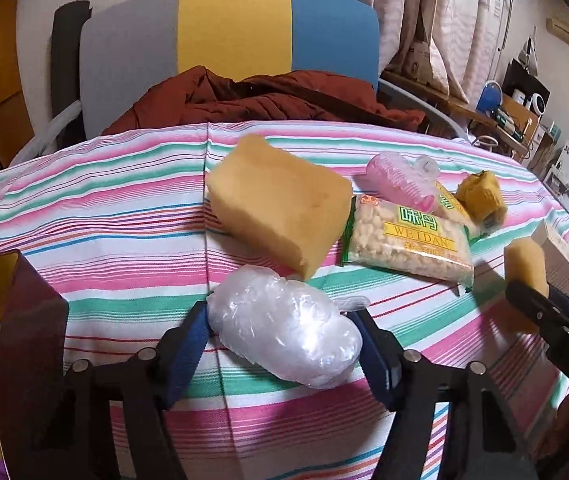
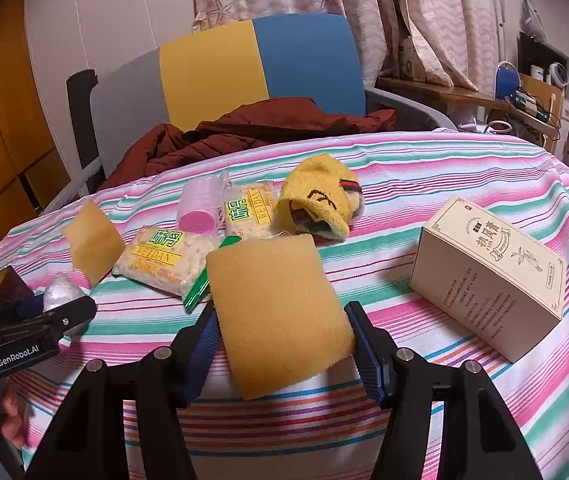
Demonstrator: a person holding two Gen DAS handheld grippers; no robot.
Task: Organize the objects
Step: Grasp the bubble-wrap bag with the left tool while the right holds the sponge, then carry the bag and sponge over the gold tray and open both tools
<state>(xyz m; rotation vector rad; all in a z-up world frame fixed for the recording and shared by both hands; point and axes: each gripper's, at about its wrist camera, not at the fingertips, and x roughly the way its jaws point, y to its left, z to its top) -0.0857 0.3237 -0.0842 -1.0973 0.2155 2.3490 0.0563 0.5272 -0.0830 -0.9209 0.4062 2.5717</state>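
My left gripper (image 1: 280, 332) is shut on a clear plastic bag roll (image 1: 284, 332) and holds it just above the striped table (image 1: 104, 240). My right gripper (image 2: 284, 332) is shut on a yellow sponge (image 2: 276, 316); the same sponge shows at the right in the left wrist view (image 1: 524, 268). A second yellow sponge (image 1: 280, 204) lies on the table beyond the roll. Two Weidan snack packets (image 1: 408, 240) (image 2: 248, 208), a pink roll (image 1: 396, 180), a yellow knitted cloth (image 2: 320, 200) and a cream box (image 2: 488, 280) lie around.
A dark brown container (image 1: 24, 320) stands at the table's left edge. A chair (image 1: 236, 32) with a dark red jacket (image 1: 264, 96) stands behind the table. A cluttered shelf (image 2: 524, 92) is at the far right.
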